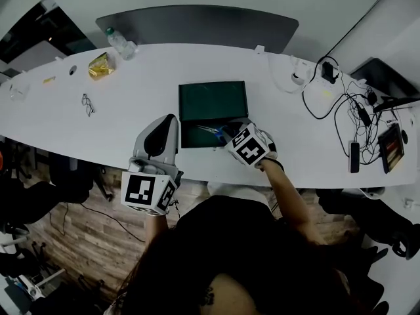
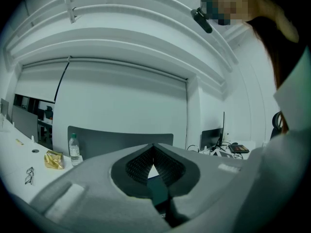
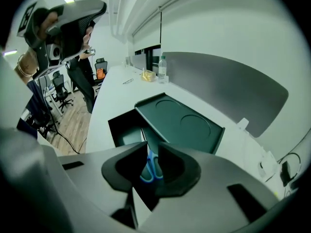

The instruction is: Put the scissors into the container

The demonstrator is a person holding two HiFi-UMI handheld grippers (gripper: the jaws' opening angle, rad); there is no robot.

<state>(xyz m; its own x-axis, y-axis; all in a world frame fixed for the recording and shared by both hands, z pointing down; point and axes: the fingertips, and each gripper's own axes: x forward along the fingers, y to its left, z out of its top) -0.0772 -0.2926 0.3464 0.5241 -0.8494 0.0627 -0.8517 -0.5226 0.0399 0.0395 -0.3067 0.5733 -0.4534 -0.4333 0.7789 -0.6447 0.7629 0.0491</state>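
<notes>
Two scissors handles (image 3: 151, 168): right gripper view

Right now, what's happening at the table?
A person works two handheld grippers at a white table. The right gripper hangs tilted down over the open container with its jaws apart. The blue scissors show in the gap and look to be lying inside the container, not pinched. The lid lies flipped open beyond it. The left gripper, jaws together and empty, is held level at the table's near edge, left of the container.
</notes>
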